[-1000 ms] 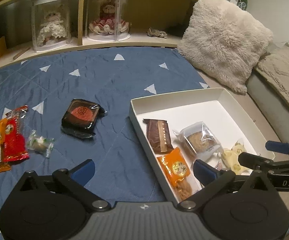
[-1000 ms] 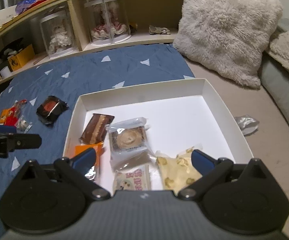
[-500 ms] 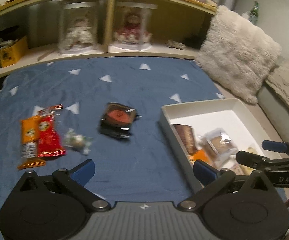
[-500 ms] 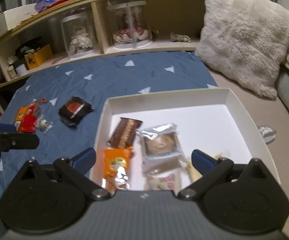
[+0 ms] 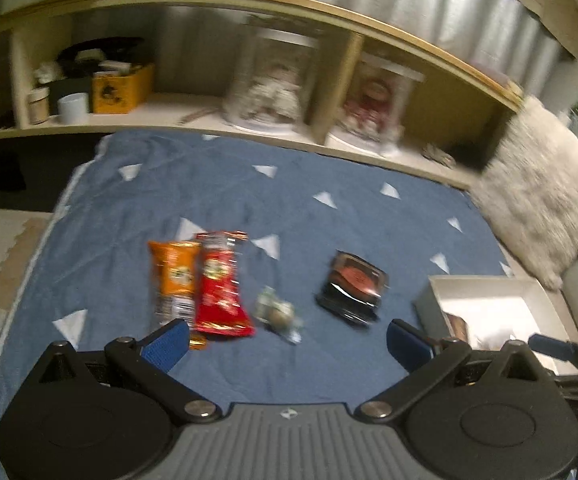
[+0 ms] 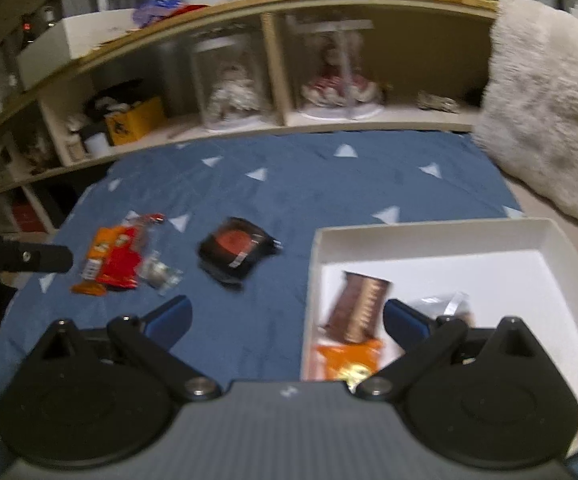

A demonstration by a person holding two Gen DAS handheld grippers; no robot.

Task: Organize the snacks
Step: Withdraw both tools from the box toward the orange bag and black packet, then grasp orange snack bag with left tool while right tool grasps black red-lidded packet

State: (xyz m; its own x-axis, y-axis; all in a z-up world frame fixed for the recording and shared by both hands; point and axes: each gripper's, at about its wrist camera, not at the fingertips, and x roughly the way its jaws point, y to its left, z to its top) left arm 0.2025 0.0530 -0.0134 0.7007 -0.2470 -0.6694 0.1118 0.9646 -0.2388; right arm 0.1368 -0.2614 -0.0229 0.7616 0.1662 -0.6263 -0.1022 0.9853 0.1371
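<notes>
Across the blue bedspread with white triangles [image 5: 217, 184], from left to right, lie an orange foil snack packet [image 5: 172, 276] touching a red foil snack packet [image 5: 219, 286], then a small clear-wrapped sweet [image 5: 277, 312] just beside them, then a black plastic tray with a red round cake [image 5: 352, 286] on its own, and last the white shallow cardboard box [image 6: 433, 236], which already holds a brown striped wafer pack [image 6: 359, 310] and an orange packet [image 6: 347, 358]. The left hand-held gripper [image 5: 287, 340] hovers above the loose snacks with its jaws spread wide and nothing between them; the right hand-held gripper [image 6: 287, 320] is likewise wide open and empty, hanging over the near left corner of the box. The step in hand looks like a reach for one of the loose snacks; the small sweet sits nearest the gap, and coming straight down with a finger on either side should avoid dragging the red packet. Soft cloth may bunch under the tips. Open bedspread lies between cake tray and box wall, and the box's right half is bare.
</notes>
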